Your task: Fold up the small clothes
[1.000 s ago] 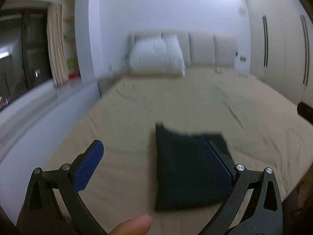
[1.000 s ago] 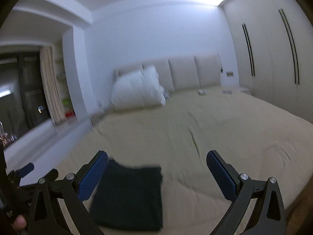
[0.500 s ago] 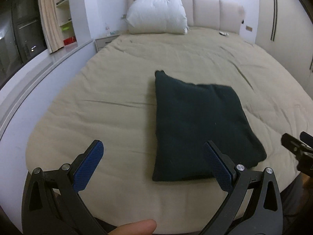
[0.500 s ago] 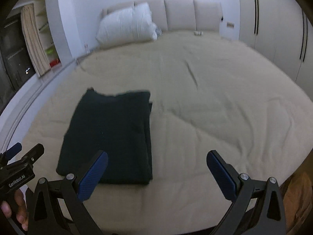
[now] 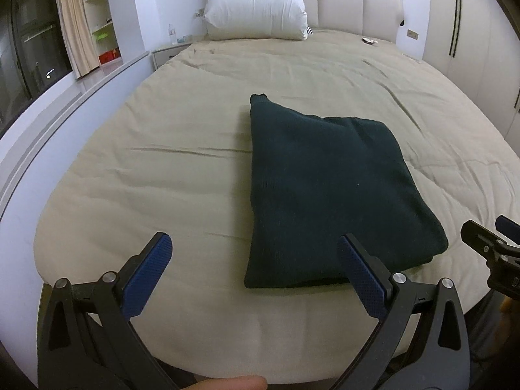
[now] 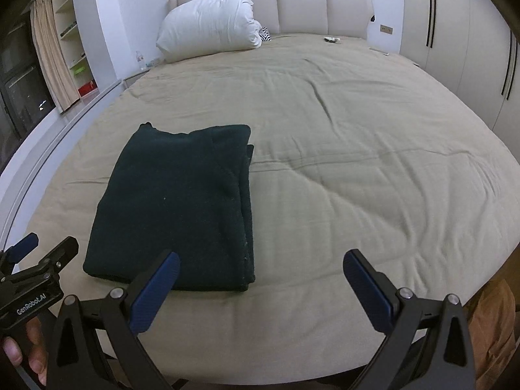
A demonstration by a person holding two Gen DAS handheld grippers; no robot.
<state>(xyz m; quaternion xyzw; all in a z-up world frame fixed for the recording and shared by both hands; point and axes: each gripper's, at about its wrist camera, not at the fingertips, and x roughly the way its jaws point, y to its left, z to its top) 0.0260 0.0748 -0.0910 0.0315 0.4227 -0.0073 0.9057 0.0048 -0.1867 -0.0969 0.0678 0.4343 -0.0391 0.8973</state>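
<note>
A dark green garment (image 5: 328, 188) lies folded into a neat rectangle on the beige bed (image 5: 162, 149), near the foot edge. It also shows in the right wrist view (image 6: 175, 208). My left gripper (image 5: 256, 276) is open and empty, held above the foot of the bed just short of the garment's near edge. My right gripper (image 6: 263, 289) is open and empty, to the right of the garment's near right corner. Each gripper shows at the edge of the other's view.
A white pillow (image 5: 256, 13) leans on the padded headboard (image 5: 357, 6). A window ledge and shelves run along the left wall. Wardrobe doors (image 6: 455, 32) stand on the right. A nightstand (image 5: 169, 53) sits at the bed's far left corner.
Both cameras have tilted down from the headboard toward the bed and steadied. The folded garment now lies fully in view. Both grippers stay open.
</note>
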